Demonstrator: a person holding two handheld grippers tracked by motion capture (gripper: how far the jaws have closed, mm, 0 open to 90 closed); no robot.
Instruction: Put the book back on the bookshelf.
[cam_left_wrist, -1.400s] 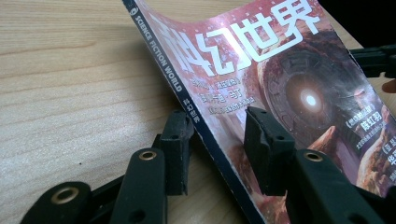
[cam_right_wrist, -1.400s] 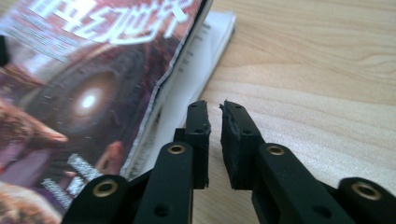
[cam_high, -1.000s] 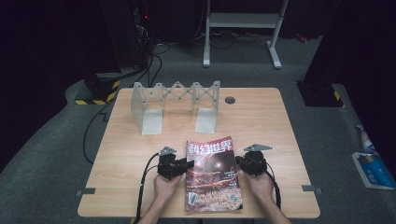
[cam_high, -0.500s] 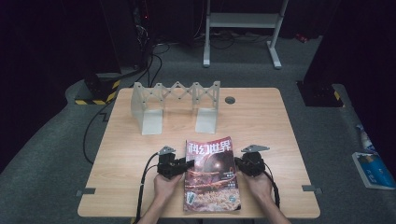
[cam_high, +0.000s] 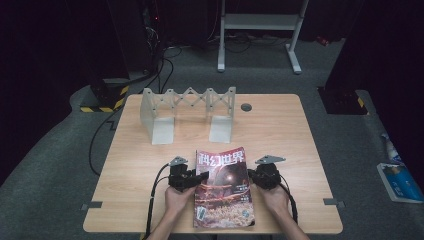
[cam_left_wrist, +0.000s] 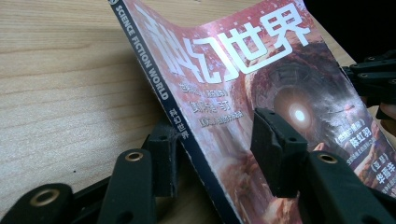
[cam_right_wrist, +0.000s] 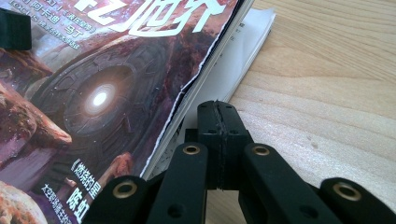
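Jaws of left hand-held gripper just been opening, straddling spine of glossy red science-fiction magazine | right hand-held gripper pressed together beside its page edge | magazine flat on pale wooden desk near edge | grey folding rack behind | dark room

Magazine: top, right and lower edges cut off in the left gripper view; its small cover print is too blurred to read. In the right gripper view, the title is cropped at the top edge, and the closed pads hide whether any page lies between them. In the high view, forearms are cut off at the bottom edge; the blue item on the floor is unidentifiable.
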